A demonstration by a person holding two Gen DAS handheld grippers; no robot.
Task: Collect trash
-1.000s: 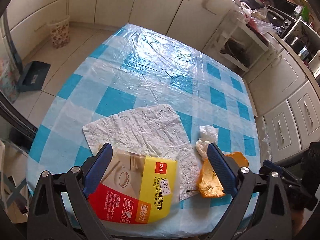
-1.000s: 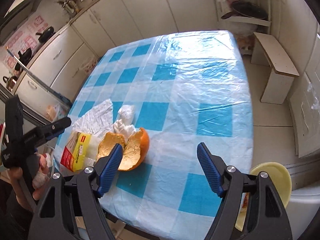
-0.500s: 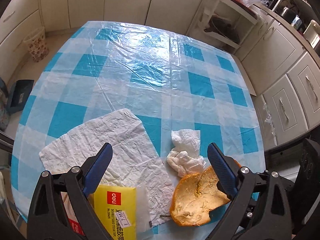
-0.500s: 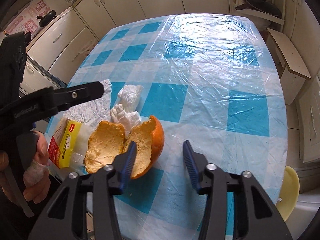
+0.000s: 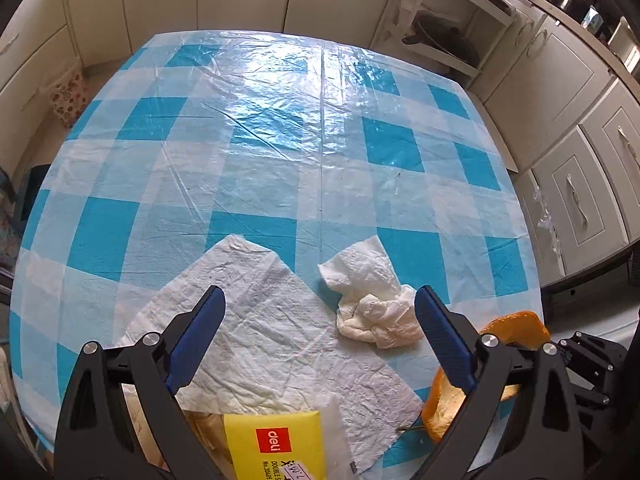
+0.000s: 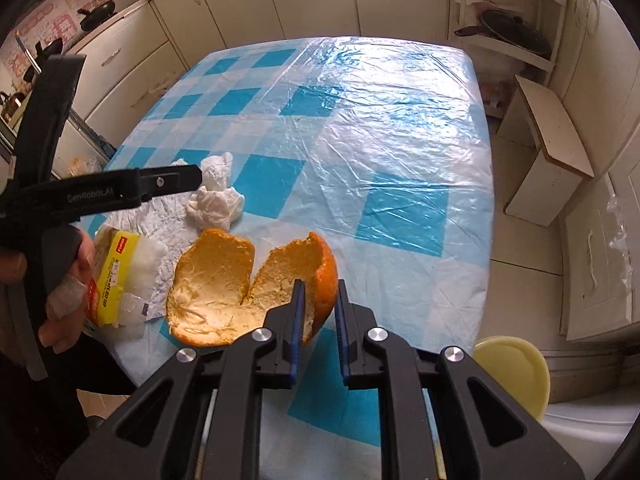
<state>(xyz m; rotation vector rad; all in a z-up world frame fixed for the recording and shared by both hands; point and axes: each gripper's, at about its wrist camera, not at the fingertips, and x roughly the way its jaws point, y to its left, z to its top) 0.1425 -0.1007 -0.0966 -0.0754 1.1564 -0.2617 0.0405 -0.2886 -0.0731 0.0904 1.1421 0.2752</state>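
An orange peel lies split open at the near edge of the blue-checked table. My right gripper has its jaws closed around the peel's right rim. A crumpled white tissue lies just beyond; it also shows in the right wrist view. A flat wrinkled paper sheet and a yellow tape package lie to the left. My left gripper is open above the paper sheet and tissue, holding nothing. The peel shows behind its right finger.
A yellow stool stands by the table's near right corner. A white step bench and a shelf with a pan are on the right. Cabinets ring the room. A patterned bin stands on the floor at the left.
My right gripper moved in and its jaws narrowed from wide open to closed on the peel's rim. My left gripper swung right and forward over the paper sheet and tissue, staying open.
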